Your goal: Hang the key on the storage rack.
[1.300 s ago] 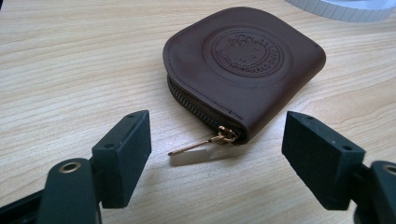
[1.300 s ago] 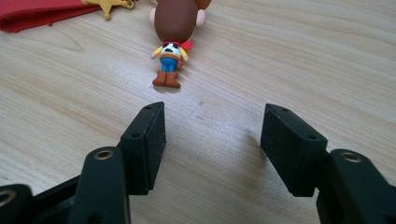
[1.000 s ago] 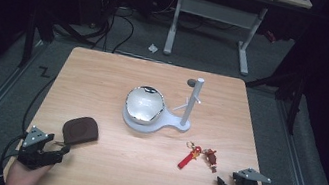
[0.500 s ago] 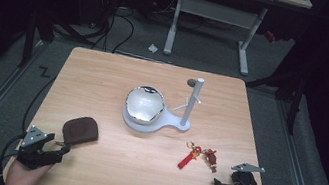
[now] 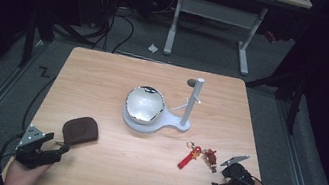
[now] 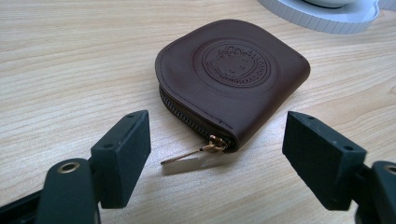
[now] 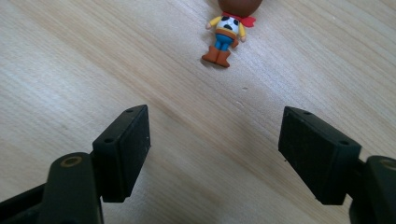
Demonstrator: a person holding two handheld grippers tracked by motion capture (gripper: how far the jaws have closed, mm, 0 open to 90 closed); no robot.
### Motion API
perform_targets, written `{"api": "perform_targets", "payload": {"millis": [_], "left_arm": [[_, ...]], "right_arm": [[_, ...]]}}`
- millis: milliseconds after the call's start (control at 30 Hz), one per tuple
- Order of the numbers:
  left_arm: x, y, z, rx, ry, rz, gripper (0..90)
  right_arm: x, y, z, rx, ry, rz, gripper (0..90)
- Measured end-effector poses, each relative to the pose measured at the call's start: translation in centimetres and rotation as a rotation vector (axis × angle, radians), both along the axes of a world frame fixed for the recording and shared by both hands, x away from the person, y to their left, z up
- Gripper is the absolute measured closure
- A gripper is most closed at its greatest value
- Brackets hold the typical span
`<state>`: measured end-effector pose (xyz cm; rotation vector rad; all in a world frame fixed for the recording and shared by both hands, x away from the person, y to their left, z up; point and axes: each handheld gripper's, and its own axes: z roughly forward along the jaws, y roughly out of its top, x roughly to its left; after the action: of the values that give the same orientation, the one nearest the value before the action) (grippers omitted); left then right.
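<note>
Resting spread at the desk's (image 5: 104,77) seven o'clock, the left claw (image 6: 217,144) faces a brown zip pouch (image 6: 233,77); the right claw (image 7: 215,144), spread at five o'clock, faces a cowboy figurine (image 7: 226,28).

Open wood around both grippers, clutter in the middle

The table (image 5: 104,77) is bare along its far edge, down its left side and between the two hands. The white stand (image 5: 155,120), with its shiny bowl (image 5: 144,103) and upright post (image 5: 194,97), blocks the centre. A brown pouch (image 6: 233,77) lies just ahead of the left gripper (image 6: 217,161), whose jaws stand wide apart. A small figure (image 7: 226,28) and red keychain (image 5: 188,158) lie ahead of the right gripper (image 7: 215,156), jaws spread over bare wood.
</note>
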<state>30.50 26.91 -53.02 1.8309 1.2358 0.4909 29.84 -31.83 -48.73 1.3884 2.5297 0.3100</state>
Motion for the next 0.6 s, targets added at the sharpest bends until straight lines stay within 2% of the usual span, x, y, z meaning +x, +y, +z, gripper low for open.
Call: {"api": "perform_targets", "payload": {"millis": [100,300,400,433,533,600], "left_arm": [[0.0,0.0,0.1,-0.006,-0.002,-0.001,23.9],[0.0,0.1,0.1,-0.005,-0.006,-0.002,23.9],[0.0,0.0,0.1,-0.003,-0.007,-0.007,23.9],[0.0,0.0,0.1,-0.004,-0.006,-0.007,23.9],[0.0,-0.1,0.1,0.0,-0.007,-0.012,23.9],[0.0,-0.1,0.1,0.001,-0.005,-0.013,24.0]], "right_arm": [[0.6,0.2,0.9,-0.005,0.037,0.005,27.0],[1.6,0.5,1.7,-0.017,0.066,0.029,30.9],[2.4,0.7,2.0,-0.028,0.083,0.048,35.7],[3.0,0.8,2.2,-0.03,0.089,0.045,39.7],[3.7,0.9,2.2,-0.023,0.094,0.036,43.0],[4.8,1.1,2.2,-0.013,0.114,0.026,46.2]]}}
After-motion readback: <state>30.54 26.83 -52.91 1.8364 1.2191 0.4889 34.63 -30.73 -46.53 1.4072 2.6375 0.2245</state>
